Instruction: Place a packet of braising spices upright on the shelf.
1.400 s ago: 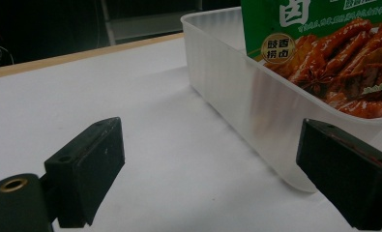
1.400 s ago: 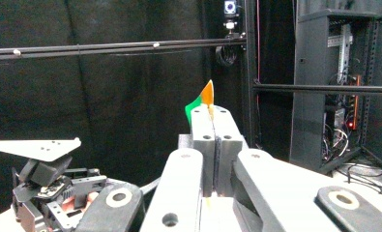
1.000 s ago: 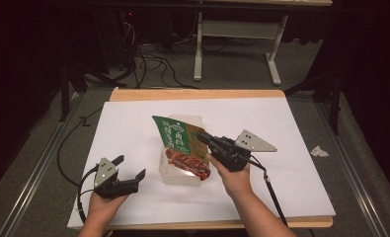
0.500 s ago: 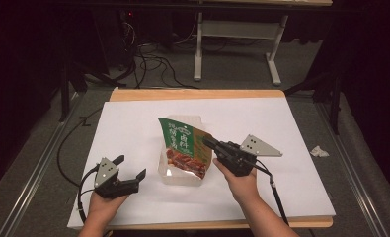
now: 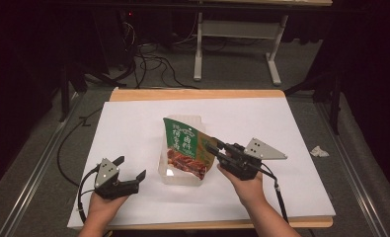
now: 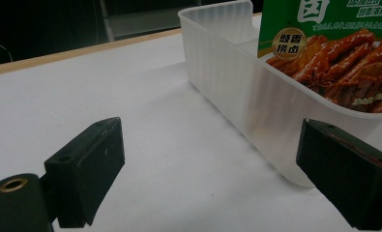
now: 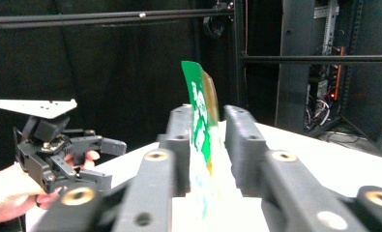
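A green snack pouch (image 5: 185, 145) printed with braised meat stands tilted in a clear plastic tray (image 5: 175, 177) at the middle of the table. My right gripper (image 5: 212, 145) reaches in from the right with the pouch's edge (image 7: 198, 96) between its jaws. The jaws have just been opening, and a small gap shows beside the pouch. My left gripper (image 5: 131, 166) rests open on the white sheet left of the tray, nothing between its jaws. In the left gripper view its jaws (image 6: 210, 145) face the tray wall (image 6: 227, 72) and the pouch (image 6: 333, 43).
A white sheet (image 5: 281, 123) covers the table, with a wooden edge (image 5: 197, 94) at the far side. A crumpled scrap (image 5: 319, 151) lies on the floor to the right. Cables and a white desk frame (image 5: 197, 54) stand beyond the table.
The right gripper and the pouch have shifted slightly to the right, and the pouch now stands lower in the tray. The right jaws have parted. The left gripper has stayed put.
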{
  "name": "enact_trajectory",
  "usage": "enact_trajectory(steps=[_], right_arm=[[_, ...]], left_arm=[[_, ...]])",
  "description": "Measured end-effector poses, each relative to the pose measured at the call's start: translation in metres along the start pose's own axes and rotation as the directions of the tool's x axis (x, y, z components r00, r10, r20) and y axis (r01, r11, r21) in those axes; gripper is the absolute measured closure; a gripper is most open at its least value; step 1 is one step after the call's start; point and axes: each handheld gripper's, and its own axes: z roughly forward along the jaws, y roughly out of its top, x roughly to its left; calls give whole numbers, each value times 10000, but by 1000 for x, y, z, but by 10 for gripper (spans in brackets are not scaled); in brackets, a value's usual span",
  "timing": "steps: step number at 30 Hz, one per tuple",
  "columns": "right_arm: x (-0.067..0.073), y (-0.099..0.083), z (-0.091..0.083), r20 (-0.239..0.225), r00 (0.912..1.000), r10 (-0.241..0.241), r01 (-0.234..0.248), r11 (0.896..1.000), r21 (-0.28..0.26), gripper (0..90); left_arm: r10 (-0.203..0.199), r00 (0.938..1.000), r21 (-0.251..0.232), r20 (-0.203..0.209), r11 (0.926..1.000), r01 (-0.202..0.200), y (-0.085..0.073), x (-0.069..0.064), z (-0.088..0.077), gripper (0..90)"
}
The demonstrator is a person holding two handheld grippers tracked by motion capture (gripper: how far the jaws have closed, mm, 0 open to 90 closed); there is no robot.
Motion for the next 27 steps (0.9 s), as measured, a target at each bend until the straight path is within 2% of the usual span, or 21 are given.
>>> enact_trajectory(steps=[2,5,9,17,20,27], right_arm=[[-1,1,-4,22,10000,-97,96,9997,230,563],[-4,2,-9,139,9993,-358,349,9976,591,473],[-10,1,-18,356,9979,-547,517,9954,808,419],[-29,-5,-41,1113,9918,-624,490,9916,1198,345],[-38,-7,-54,1539,9856,-699,487,9893,1373,298],[-60,-15,-93,2780,9568,-845,305,9807,1930,214]], left_arm=[[-5,10000,6,3,10000,5,0,0,0,104],[19,10000,50,15,10000,-19,0,0,0,104],[2,10000,71,39,10000,-3,0,-1,1,104],[28,10000,123,37,9999,-28,-1,-1,1,104],[67,10000,196,66,9998,-68,-1,-1,2,104],[91,9999,270,88,9996,-94,-1,-2,3,104]])
